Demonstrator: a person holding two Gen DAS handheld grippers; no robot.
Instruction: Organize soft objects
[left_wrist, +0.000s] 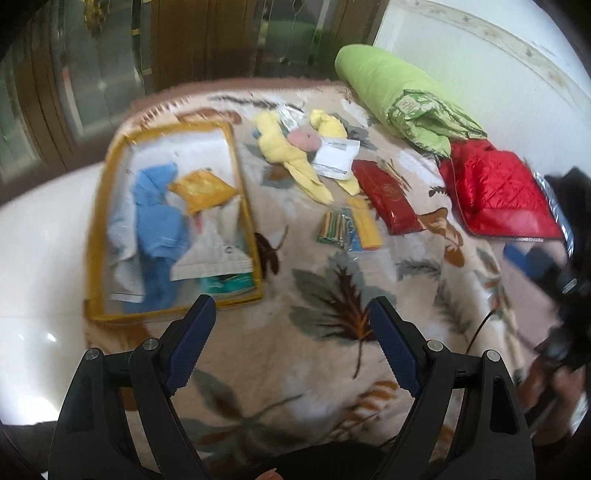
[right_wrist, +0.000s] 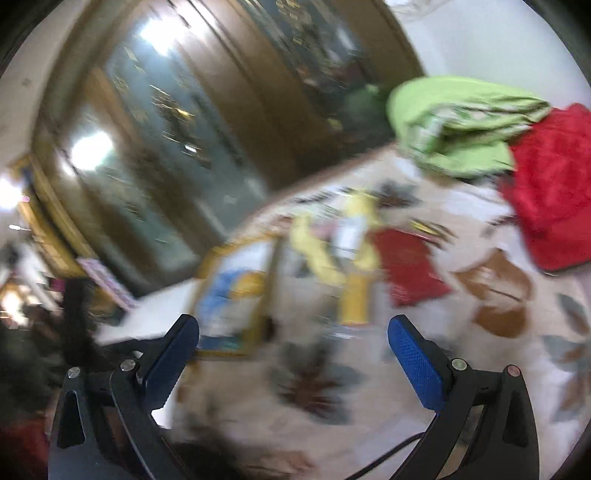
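Over the leaf-print blanket (left_wrist: 332, 369), left gripper (left_wrist: 291, 314) and right gripper (right_wrist: 293, 332) gape empty.

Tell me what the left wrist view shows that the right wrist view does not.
Only the left wrist view shows the striped sticks pack, the pink round pad and the open left gripper. Only the right wrist view shows the open right gripper; it is blurred. Both show the yellow-trimmed bag, red packet, red quilt and green bedding.
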